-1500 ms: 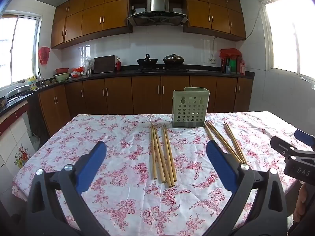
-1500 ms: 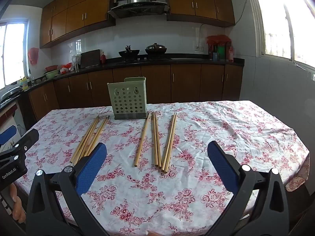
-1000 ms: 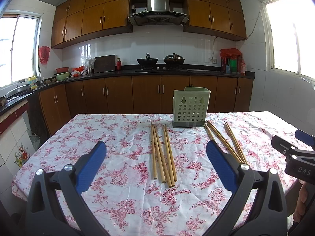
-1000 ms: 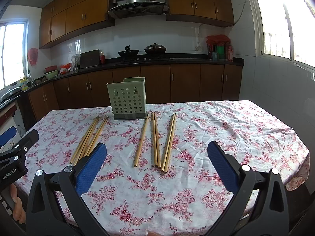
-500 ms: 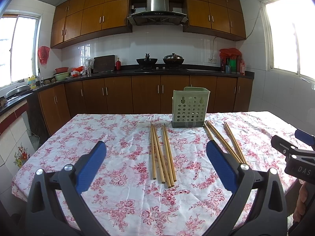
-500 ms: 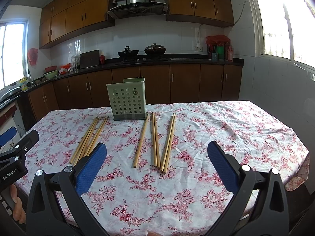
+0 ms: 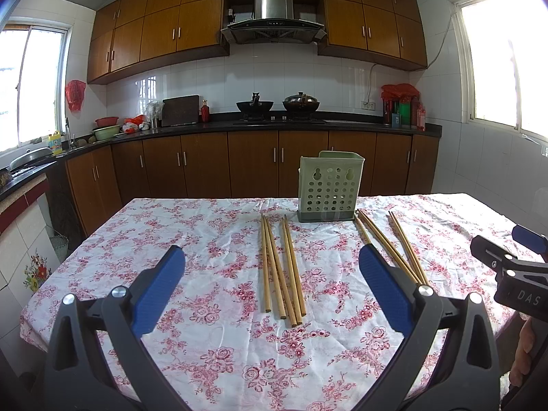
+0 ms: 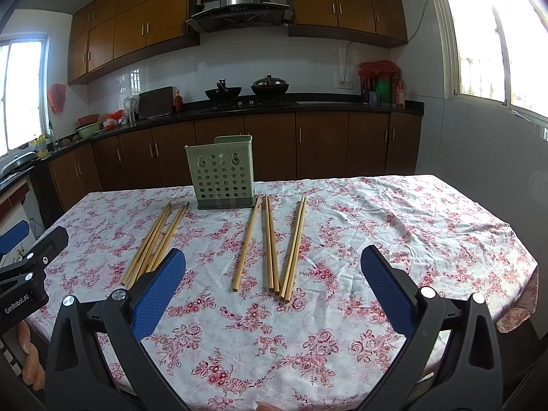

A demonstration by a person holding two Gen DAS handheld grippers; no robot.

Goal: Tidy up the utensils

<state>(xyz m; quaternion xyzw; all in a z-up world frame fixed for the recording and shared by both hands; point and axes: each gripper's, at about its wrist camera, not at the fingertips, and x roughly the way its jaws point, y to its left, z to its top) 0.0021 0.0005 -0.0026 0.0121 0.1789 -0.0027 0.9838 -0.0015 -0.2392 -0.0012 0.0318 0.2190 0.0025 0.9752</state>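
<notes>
Going from left to right, the left gripper point(image 7: 270, 286) is hovering low over the near edge of the table point(image 7: 191, 212), and its blue fingers point(image 7: 159, 289) are standing wide apart with nothing between them. In front of it, a group of chopsticks point(image 7: 281, 267) is lying on the flowered cloth, the far tips pointing toward the green perforated holder point(image 7: 329, 186). The holder is standing upright at the far middle of the table, and no chopstick is showing above its rim. On the right of the holder a second group of chopsticks point(image 8: 274, 243) is lying in a loose fan. The right gripper point(image 8: 272, 287) is waiting over the near edge too, its pads point(image 8: 385, 287) also fully spread and empty.

The step in hand seems to be the first reach. To do it well, each gripper should be going down on one pair only, near the middle of the sticks, with the fingers across them, not along them. The sticks are thin and round, so they may be rolling away on the wrinkled cloth; closing slowly and low is safer.
</notes>
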